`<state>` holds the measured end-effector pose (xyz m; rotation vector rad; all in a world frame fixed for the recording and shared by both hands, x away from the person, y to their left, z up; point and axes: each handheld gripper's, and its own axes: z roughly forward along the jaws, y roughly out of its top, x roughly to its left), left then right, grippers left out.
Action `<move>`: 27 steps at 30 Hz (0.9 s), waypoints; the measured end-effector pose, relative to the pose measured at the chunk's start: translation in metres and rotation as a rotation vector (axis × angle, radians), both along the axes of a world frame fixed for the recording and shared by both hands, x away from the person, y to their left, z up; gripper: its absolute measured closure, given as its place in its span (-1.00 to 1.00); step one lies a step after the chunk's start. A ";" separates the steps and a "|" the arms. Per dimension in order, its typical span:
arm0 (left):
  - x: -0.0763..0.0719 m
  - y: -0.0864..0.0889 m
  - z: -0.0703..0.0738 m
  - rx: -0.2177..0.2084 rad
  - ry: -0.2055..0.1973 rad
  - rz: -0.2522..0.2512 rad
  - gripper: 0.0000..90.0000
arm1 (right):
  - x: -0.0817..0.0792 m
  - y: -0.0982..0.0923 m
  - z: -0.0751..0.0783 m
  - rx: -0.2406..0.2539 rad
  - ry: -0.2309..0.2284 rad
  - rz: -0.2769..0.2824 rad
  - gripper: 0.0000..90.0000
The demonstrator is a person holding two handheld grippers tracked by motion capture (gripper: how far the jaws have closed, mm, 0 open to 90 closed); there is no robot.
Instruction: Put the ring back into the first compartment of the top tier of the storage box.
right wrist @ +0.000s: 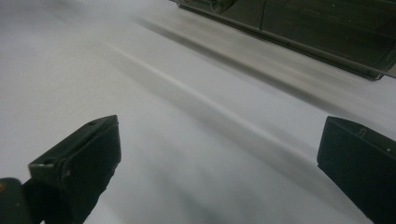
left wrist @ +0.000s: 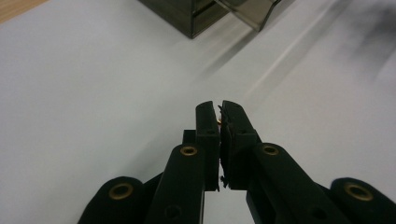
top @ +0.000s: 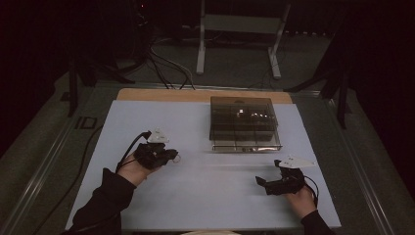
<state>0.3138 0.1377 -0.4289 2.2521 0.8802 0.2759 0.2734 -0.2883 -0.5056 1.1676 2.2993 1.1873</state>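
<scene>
**Left gripper pinches a small brass-coloured piece; right gripper stands spread**

In the high view a smoky, see-through compartment box [top: 243, 122] sits toward the far middle of the white worktop [top: 195, 196], its front edge facing the person.

The left gripper [top: 172, 156] is held above the sheet to the left of the box and apart from it, jaws pointing toward the middle of the worktop. In the left gripper view its jaws are pressed together, and a tiny brass-coloured piece [left wrist: 219, 121] shows in the slit near their tips, nipped between them; it is too small to name more closely. A corner of the box [left wrist: 187, 18] lies well ahead of the jaws in that view.

The right gripper [top: 262, 182] rests low near the front right of the worktop, in front of the box and apart from it, pointing left. In the right gripper view its jaws stand wide apart with only bare white sheet between them, and the long side of the box [right wrist: 327, 32] runs across the top.
</scene>
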 end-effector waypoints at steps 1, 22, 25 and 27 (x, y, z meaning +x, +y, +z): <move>0.001 -0.001 0.001 -0.001 0.001 -0.005 0.97 | 0.000 0.000 0.000 0.000 0.001 0.000 -1.00; 0.014 -0.026 0.016 -0.022 -0.028 -0.062 0.97 | -0.001 0.001 0.001 -0.003 -0.002 0.001 -1.00; 0.016 -0.031 0.018 -0.025 -0.039 -0.072 0.97 | -0.001 0.001 0.001 -0.004 -0.002 0.002 -1.00; 0.017 -0.035 0.021 -0.032 -0.042 -0.081 0.97 | -0.001 0.001 0.001 -0.002 -0.001 0.002 -1.00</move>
